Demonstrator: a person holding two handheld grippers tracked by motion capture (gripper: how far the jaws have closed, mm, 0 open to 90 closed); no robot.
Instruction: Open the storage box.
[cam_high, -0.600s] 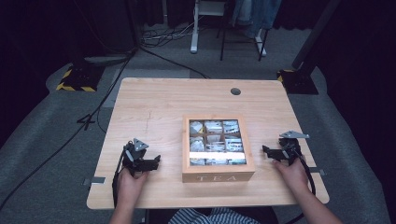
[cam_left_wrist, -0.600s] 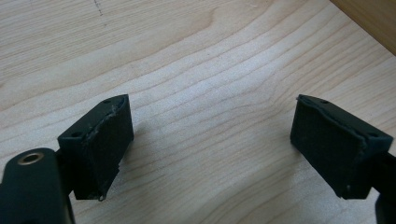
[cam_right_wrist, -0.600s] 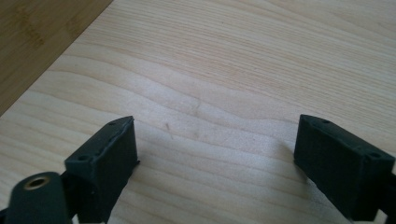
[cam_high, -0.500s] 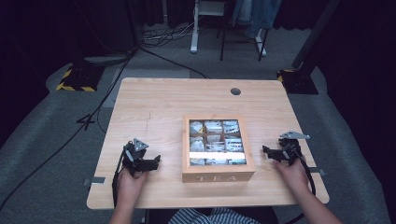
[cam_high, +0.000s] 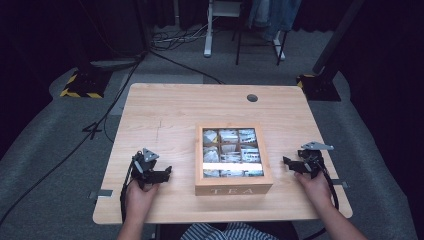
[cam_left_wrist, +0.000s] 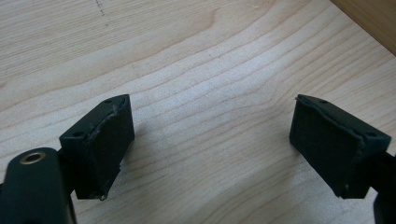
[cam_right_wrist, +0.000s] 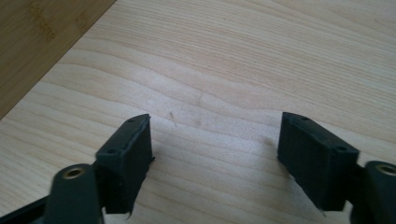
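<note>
On the light wooden counter (cam_high: 170, 115), a wooden tea box (cam_high: 233, 159) was placed near the person's edge, slightly right of the middle, with the word "TEA" on its front wall. Under its clear lid, nine compartments in three rows were seen, each filled with packets whose print could not be read. The left gripper (cam_high: 159, 174) was held by the left hand (cam_high: 138, 196) to the left of the box, apart from it, low over the counter. In the left gripper view its fingers (cam_left_wrist: 100, 144) were spread wide, with nothing but bare wood grain between them, and an edge of the box was caught in the upper right corner. The right gripper (cam_high: 292, 164) was held by the right hand (cam_high: 314, 184) just to the right of the box, without touching it. Its fingers (cam_right_wrist: 128, 161) were likewise parted and empty over the counter, and a side wall of the box was seen at the upper left of the right gripper view. A round cable hole (cam_high: 252, 98) was set into the counter's far side.
</note>
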